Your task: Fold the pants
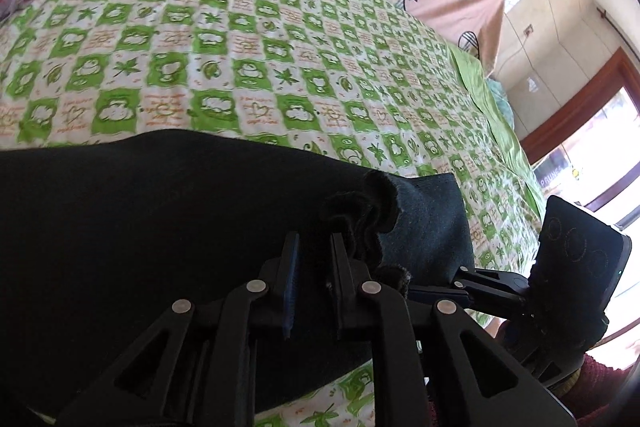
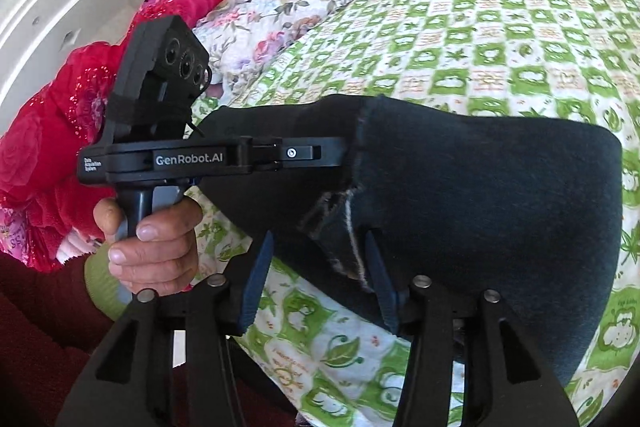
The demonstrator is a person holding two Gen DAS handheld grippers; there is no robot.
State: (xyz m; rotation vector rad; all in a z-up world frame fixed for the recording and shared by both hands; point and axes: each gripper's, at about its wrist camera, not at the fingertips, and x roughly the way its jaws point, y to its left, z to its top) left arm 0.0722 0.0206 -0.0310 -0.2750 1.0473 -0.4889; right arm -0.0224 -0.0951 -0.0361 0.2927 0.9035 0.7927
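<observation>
Our left gripper [image 1: 314, 255] has its jaws a narrow slit apart, bunched hem just beside the right finger, nothing pinched. Our right gripper [image 2: 316, 267] stands half open astride a frayed edge, pads not pressing (so the cloth lies free). The dark pants [image 2: 480, 195] rest folded over near the front edge of the bed [image 1: 240, 47] on its green checked sheet — we judge the fold has been laid and both claws are letting go so it stays flat — a hand [image 2: 156, 239] holding the left handle
</observation>
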